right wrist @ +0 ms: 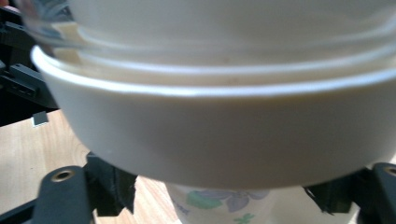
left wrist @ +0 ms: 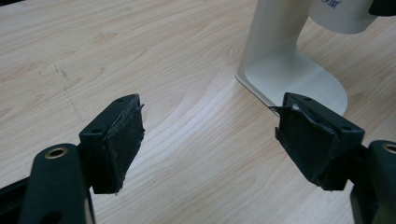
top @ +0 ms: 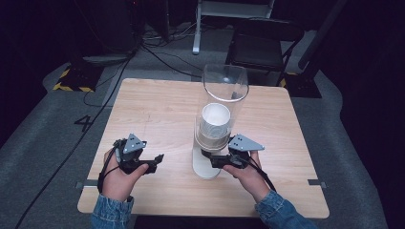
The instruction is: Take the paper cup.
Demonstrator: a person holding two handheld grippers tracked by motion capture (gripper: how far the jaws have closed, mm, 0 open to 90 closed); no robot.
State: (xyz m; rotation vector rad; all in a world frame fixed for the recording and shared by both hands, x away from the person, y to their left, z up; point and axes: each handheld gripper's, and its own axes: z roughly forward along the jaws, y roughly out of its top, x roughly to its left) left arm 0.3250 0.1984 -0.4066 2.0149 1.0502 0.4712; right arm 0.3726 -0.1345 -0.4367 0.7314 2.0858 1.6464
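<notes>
A cup dispenser stands near the table's front middle: a clear tube point(top: 224, 90) with a stack of paper cups point(top: 215, 125) inside, on a white stand point(top: 205, 169). My right gripper point(top: 211, 159) is under the tube's bottom end. In the right gripper view the white collar point(right wrist: 224, 135) looms close. Below it pokes the lowest cup point(right wrist: 219, 205), flower-printed, with my right gripper point(right wrist: 219, 193) open around it; the jaws stand off its sides. My left gripper point(top: 155, 163) rests low on the table, left of the stand, open with nothing between its pads point(left wrist: 119, 144). The stand's foot point(left wrist: 299, 79) lies just ahead of it.
The light wooden table point(top: 157, 109) has bare room to the left and behind the dispenser. Beyond the far edge stand a black chair point(top: 265, 43) and cables on a grey floor point(top: 47, 138). Both hands enter from the near edge.
</notes>
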